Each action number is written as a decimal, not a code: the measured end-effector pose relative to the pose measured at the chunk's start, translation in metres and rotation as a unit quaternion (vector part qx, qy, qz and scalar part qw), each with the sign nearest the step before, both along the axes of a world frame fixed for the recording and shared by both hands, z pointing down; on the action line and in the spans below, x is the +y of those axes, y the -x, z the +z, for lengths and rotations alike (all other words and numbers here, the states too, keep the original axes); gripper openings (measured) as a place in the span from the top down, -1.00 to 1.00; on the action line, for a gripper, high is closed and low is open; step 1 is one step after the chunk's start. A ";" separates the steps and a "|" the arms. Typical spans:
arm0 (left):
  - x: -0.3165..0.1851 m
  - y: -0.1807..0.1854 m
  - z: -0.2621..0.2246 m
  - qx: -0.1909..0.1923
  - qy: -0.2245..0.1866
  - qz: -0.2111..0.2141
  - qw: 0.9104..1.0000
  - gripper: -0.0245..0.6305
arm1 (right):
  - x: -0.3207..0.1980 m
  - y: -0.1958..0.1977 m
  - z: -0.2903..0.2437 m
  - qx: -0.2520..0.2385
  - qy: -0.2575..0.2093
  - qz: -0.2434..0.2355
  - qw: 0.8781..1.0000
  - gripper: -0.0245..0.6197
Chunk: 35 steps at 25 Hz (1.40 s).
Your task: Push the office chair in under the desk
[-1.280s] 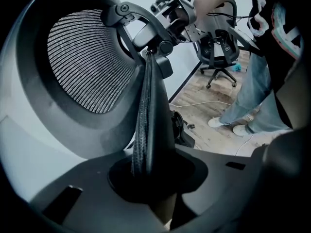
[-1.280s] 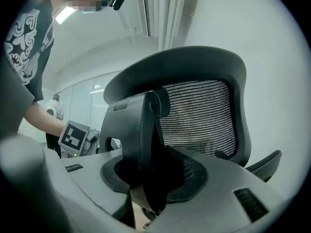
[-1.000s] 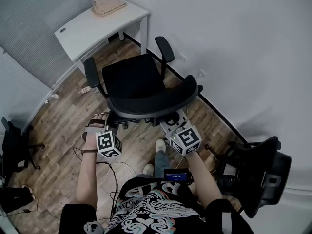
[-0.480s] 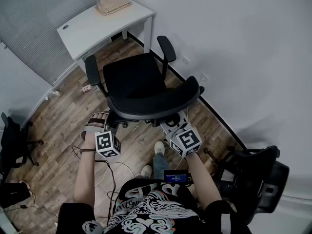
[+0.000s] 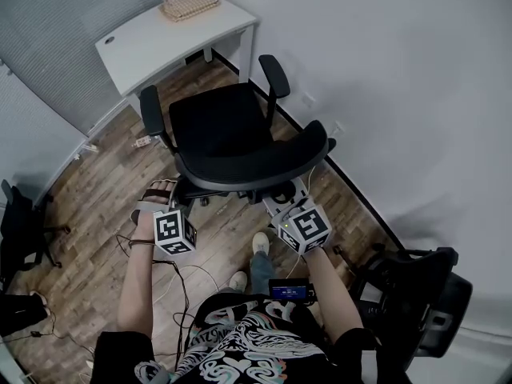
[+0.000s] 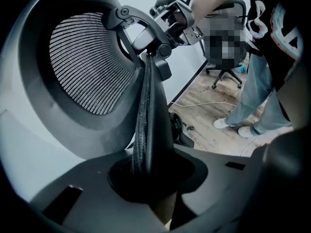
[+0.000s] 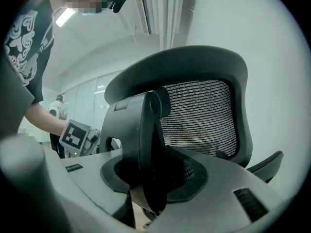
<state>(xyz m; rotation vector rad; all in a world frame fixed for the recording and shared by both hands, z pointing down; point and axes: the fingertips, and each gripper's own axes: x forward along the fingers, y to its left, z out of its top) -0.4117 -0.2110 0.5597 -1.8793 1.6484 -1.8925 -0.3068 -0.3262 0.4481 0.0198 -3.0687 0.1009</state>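
L gripper (image 5: 170, 204) clamped on office chair (image 5: 220, 130) backrest edge; R gripper (image 5: 282, 204) likewise, opp. side. Chair short of desk (image 5: 160, 34).

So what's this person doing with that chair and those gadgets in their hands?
A person holds a gripper in each hand and stands behind an office chair. The left gripper and the right gripper are each clamped on a side edge of its backrest. The chair faces the white desk in the corner, but its seat is not yet under it.
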 end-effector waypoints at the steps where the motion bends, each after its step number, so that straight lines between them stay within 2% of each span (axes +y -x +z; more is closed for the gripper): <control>1: -0.001 0.001 0.000 0.000 0.000 0.000 1.000 0.60 | -0.001 0.001 0.000 0.000 0.000 0.000 1.000 0.47; 5: -0.008 0.004 -0.003 0.010 -0.001 0.000 1.000 0.60 | -0.008 0.010 0.000 -0.003 0.003 -0.004 1.000 0.47; 10: -0.014 0.014 0.000 -0.003 -0.005 -0.007 1.000 0.60 | -0.015 0.015 0.000 -0.003 -0.001 -0.008 1.000 0.47; 28: -0.035 0.031 -0.002 0.007 -0.008 -0.023 1.000 0.59 | -0.037 0.040 0.000 -0.007 -0.002 -0.027 1.000 0.46; 35: -0.043 0.036 -0.002 -0.005 -0.012 -0.031 0.999 0.59 | -0.047 0.044 -0.002 -0.009 -0.001 -0.036 0.999 0.46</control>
